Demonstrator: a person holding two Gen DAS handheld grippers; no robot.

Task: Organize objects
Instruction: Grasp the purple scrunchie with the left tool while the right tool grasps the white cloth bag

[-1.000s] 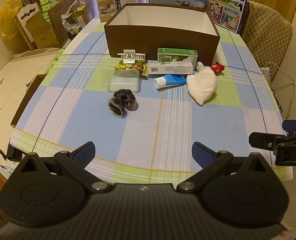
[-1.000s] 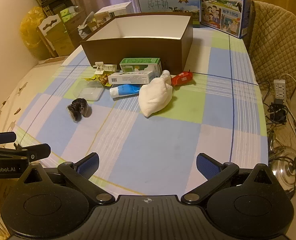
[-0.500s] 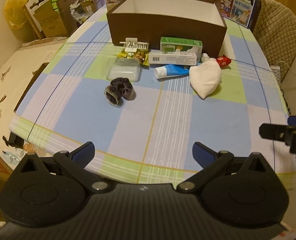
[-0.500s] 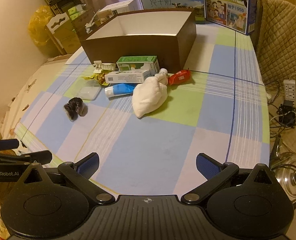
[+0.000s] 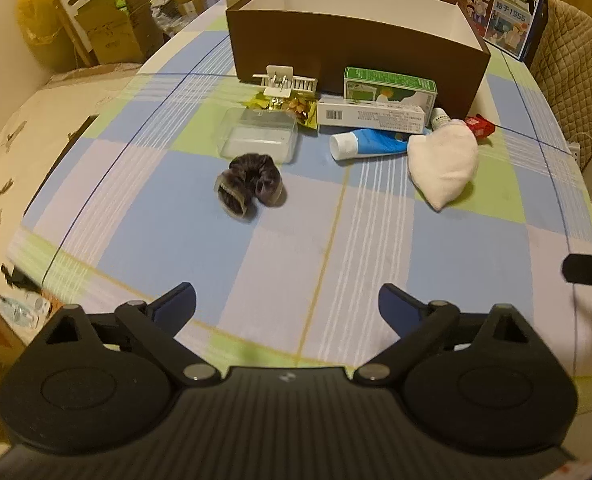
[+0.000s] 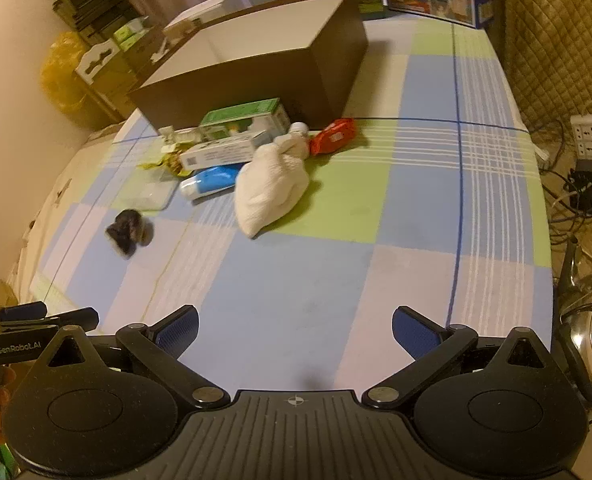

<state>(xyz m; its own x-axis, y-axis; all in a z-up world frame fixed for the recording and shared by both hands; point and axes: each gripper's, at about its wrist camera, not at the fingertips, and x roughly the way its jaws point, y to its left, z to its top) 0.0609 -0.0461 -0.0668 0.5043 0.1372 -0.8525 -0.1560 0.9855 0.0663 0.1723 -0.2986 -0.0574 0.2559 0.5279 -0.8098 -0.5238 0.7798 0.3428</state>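
While nothing is yet in the box (image 5: 360, 40), I judge this to be the opening step: both grippers coming in over the near edge of the table (image 5: 288, 256) toward the clutter. My left gripper (image 5: 287, 304) has its jaws spread wide, though they have just been closing a little, and nothing is between them. My right gripper (image 6: 295, 326) is also spread, with only bare cloth between its fingers.

All the things lie in a loose row along the box's near wall, toward the far edge of the table. Nearest my left gripper is the scrunchie (image 5: 250, 188), alone and apart from the rest, just in front of the clear tray (image 5: 259, 138). Behind the tray are the snack packet (image 5: 292, 106) and the white clip (image 5: 284, 80), which sits against the box. To the right are the green carton (image 5: 390, 90), the white carton (image 5: 370, 115) in front of it, and the blue tube (image 5: 370, 144) lying in front of that. The white pouch (image 6: 270, 186) lies closest to my right gripper, its tied end touching a small bottle (image 6: 299, 128), with the red packet (image 6: 332, 136) just beside it.

Next, I think, my left gripper should drop onto the scrunchie, straddle it and pinch; it is soft and will squash, so a deep grip helps. My right could take the pouch by its neck. Either then needs a lift over the box wall.
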